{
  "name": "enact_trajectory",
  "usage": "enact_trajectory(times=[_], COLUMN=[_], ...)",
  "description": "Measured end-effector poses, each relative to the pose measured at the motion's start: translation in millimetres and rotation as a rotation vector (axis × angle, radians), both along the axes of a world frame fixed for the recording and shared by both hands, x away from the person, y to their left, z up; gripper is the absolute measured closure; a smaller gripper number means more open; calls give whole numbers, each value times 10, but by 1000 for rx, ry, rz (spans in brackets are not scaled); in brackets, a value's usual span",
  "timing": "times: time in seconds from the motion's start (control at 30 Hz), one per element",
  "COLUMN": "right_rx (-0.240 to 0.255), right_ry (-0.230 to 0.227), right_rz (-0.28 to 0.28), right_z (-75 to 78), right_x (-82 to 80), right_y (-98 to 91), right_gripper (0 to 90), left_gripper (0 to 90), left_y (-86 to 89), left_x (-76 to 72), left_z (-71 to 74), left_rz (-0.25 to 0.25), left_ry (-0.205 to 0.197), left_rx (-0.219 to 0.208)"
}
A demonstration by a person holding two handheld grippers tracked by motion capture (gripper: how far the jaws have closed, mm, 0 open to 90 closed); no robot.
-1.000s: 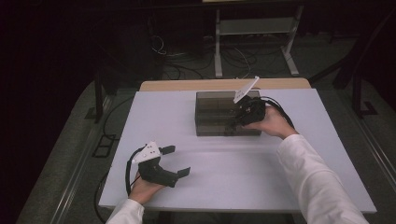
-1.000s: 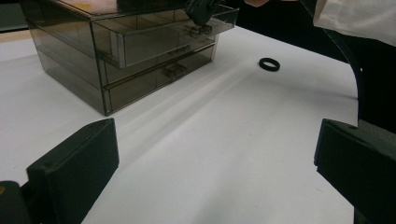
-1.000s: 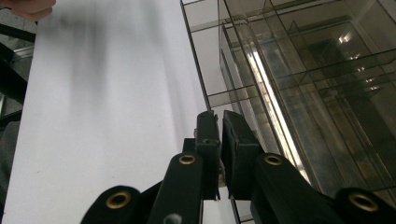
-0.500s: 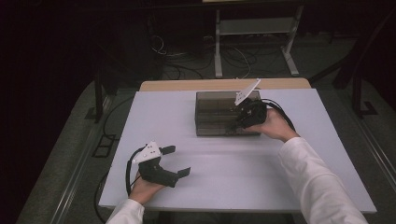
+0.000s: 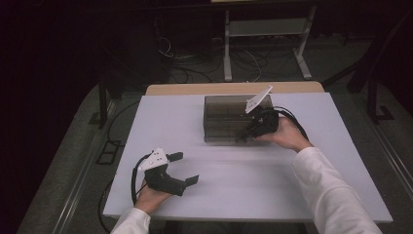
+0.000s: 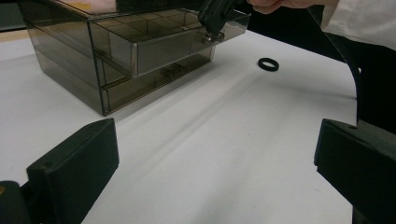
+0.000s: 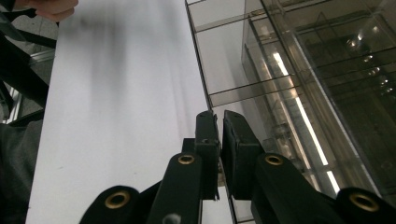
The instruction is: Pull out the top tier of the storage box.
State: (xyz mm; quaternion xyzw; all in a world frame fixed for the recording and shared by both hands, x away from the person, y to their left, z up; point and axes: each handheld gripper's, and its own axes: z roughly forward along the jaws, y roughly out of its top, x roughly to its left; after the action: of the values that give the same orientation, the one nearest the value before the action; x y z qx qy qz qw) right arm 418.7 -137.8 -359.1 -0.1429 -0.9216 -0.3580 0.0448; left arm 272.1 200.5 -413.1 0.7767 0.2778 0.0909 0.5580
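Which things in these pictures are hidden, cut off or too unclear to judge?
- Drawer knob, left gripper view: the right gripper covers most of it, so the grip itself is unclear.
- Drawer contents: smoky walls hide them in both gripper views.
- Black ring: too small in the left gripper view to identify.
- Left gripper: its jaws are cut by the bottom edge in the left gripper view.
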Motion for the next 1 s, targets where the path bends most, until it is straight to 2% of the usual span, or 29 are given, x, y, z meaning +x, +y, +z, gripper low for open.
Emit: enact_trajectory(times=[1.0], right_rx=[0], right_ry=[19], right_rz=[36], right_z=[-27], right_x=[-165], right_y=[-14], right_gripper=[835], left_gripper=[0], left_y=[-3], left_x=[0], left_z=[-1], left_rz=[1], left_ry=[1], left_rx=[-1])
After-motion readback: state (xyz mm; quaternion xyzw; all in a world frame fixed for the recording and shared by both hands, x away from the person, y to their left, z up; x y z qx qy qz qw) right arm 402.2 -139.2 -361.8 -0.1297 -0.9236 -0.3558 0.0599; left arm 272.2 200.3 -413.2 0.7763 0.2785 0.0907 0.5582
